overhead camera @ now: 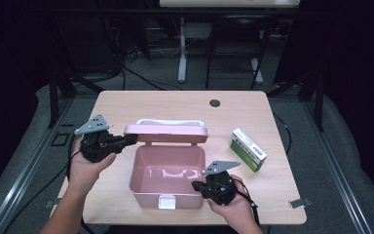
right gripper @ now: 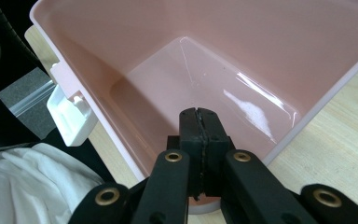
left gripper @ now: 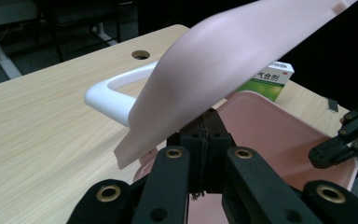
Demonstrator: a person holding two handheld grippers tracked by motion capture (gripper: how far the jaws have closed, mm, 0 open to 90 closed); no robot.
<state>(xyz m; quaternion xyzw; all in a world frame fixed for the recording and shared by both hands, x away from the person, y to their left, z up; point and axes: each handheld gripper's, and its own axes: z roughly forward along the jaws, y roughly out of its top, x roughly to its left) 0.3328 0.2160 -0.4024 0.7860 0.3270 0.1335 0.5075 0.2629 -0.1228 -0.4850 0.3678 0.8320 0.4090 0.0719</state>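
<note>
Pink plastic makes up the storage box (overhead camera: 168, 175) that sits open near the front edge of the light wooden tabletop (overhead camera: 126, 105), and we see its cavity empty and glossy. Its pink lid (overhead camera: 166, 132) is raised along the far side, tilted back, with a white carrying handle (overhead camera: 170, 122) showing behind it. A white latch (overhead camera: 166, 201) hangs on the front wall of the box.

Our left tool (overhead camera: 132, 139) is at the lid's left end, and in the left gripper view its jaws are pressed together at the lid's lower edge (left gripper: 186, 93); we cannot tell whether a lip of the lid is pinched between them. Our right tool (overhead camera: 197, 185) rests at the box's front right rim; in the right gripper view its jaws are closed flat against each other just over the rim, pointing into the pink interior (right gripper: 205, 70), with nothing visibly between them.

A green and white medicine carton (overhead camera: 248, 149) lies on the tabletop to the right of the box, apart from it. A round cable hole (overhead camera: 215, 103) sits near the far edge
</note>
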